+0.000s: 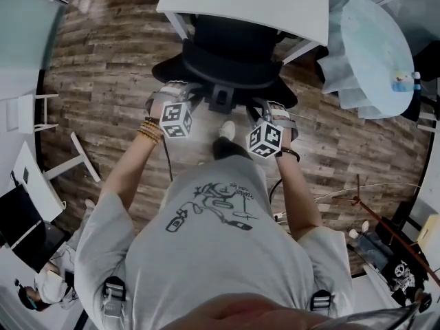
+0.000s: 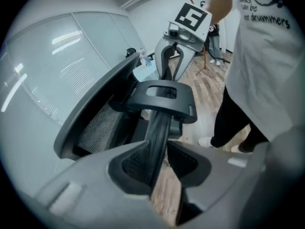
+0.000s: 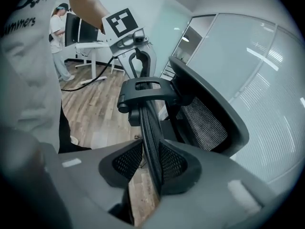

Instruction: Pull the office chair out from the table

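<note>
In the head view, the office chair [image 1: 230, 60] sits at 12 o'clock with its seat tucked under the white table [image 1: 240, 5]. Its back faces 6 o'clock, toward the person, and spreads wide from 9 to 3 o'clock. Both arms reach out toward 12 o'clock and tip down. The left gripper [image 1: 184, 100] is at the 9 o'clock side of the chair's back. The right gripper [image 1: 269, 115] is at the 3 o'clock side.

In the left gripper view, a thin black frame bar [image 2: 159, 132] of the chair runs from 6 up to 12 o'clock. The left gripper [image 2: 159, 163] is about half closed, and both pads squeeze this bar.

In the right gripper view, the mesh back is at 3 o'clock. The right gripper [image 3: 151, 163] is also about half closed, pinching the bar on its side.
</note>
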Tool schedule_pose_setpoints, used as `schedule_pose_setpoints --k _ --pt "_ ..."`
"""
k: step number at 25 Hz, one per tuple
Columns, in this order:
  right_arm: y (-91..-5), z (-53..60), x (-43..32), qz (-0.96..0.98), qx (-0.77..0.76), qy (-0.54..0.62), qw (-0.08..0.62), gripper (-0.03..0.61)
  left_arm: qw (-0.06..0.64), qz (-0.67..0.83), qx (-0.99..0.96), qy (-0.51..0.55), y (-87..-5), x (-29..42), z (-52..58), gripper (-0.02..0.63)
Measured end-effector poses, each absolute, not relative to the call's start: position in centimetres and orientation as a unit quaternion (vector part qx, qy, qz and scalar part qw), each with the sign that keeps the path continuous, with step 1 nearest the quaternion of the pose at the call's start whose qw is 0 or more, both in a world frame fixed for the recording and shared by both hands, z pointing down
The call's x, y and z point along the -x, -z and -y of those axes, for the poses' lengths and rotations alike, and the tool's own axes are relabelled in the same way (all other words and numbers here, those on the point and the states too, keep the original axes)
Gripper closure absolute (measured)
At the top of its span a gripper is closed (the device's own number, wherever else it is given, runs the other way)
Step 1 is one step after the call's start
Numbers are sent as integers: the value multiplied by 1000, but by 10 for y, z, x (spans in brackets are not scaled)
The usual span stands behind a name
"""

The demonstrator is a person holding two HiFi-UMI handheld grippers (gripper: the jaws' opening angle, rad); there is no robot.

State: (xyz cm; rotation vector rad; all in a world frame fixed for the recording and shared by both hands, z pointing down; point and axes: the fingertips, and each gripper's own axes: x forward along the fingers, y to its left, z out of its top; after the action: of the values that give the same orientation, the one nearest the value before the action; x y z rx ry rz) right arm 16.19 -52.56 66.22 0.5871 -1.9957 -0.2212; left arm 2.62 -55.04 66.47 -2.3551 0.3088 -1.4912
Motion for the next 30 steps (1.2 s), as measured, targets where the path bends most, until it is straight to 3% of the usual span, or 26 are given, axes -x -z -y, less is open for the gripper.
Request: schedule_pose_setpoints --k 30 --pt "-669 249 -91 790 -314 87 519 446 153 -113 846 498 -669 45 273 494"
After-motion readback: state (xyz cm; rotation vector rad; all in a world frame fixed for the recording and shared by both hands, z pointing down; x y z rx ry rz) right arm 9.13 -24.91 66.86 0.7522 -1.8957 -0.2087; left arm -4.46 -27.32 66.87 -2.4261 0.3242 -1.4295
